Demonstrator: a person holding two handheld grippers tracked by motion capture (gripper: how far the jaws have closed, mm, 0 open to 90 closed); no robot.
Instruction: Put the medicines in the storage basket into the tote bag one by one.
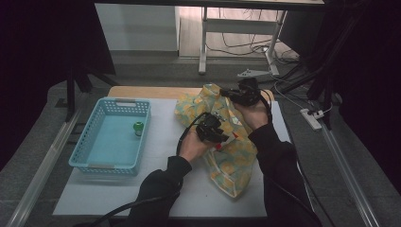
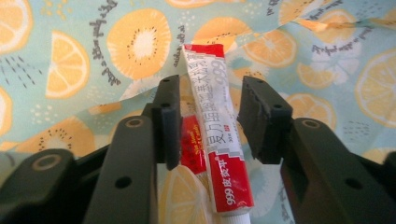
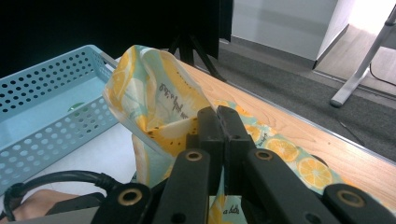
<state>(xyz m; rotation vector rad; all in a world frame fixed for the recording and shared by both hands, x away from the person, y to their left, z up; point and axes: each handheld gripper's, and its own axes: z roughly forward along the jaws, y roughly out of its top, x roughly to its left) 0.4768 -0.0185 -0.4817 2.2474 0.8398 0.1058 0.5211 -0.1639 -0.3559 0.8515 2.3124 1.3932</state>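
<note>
Two grippers over one lemon-print cloth bag (image 1: 227, 156) on the table. Right gripper (image 3: 219, 122): jaws clamped on the bag's raised edge. Left gripper (image 2: 210, 119): jaws parted, red-and-white tube (image 2: 219, 154) lying between them on the bag, pads not pressing it.

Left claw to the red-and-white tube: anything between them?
Nothing visible. The tube lies on the lemon-print bag, between the left claw's open jaws. The left pad looks at or near it; the right pad stands apart. No fabric covers the tube.

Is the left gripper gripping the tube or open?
Open: left gripper straddles the red-and-white tube, with gaps at both pads.
</note>
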